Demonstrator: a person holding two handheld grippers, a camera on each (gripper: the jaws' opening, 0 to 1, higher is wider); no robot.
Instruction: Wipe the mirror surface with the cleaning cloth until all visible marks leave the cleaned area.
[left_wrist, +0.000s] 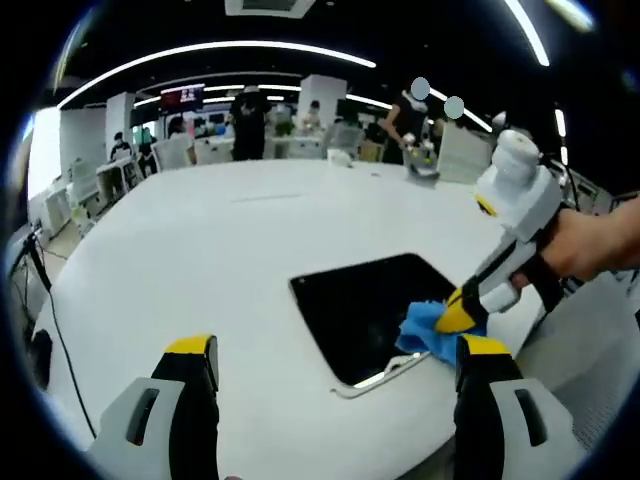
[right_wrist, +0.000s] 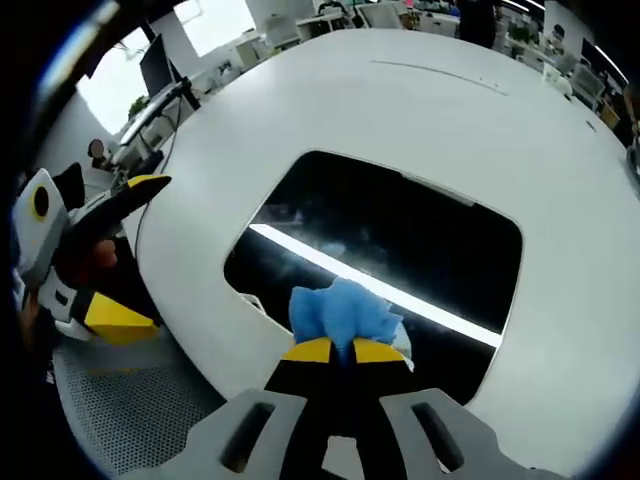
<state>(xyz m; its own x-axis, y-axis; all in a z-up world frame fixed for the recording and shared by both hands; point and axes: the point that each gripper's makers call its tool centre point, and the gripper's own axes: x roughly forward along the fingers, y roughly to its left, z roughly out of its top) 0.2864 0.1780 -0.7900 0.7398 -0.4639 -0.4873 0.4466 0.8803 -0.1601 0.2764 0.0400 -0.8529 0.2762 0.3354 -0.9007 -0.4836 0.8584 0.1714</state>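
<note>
My right gripper (right_wrist: 333, 349) pinches the crumpled blue cloth (right_wrist: 340, 312) against the dark mirror (right_wrist: 400, 235), near its edge. My left gripper (left_wrist: 335, 362) is spread wide, holding nothing. Mirror lies flat on the white counter (left_wrist: 200, 240); office behind.

right tongs (left_wrist: 462, 318) pinch cloth (left_wrist: 428, 332) | on mirror (left_wrist: 372, 310) | left tongs (left_wrist: 335, 375) apart

Cloth (right_wrist: 342, 312) bright blue. Mirror (right_wrist: 400, 235) glossy black w/ a white light streak across it. Table (left_wrist: 220, 240) plain white. Both grippers: yellow tips, black jaws, grey-white bodies. Grey mesh surface (right_wrist: 130, 410) near left.
</note>
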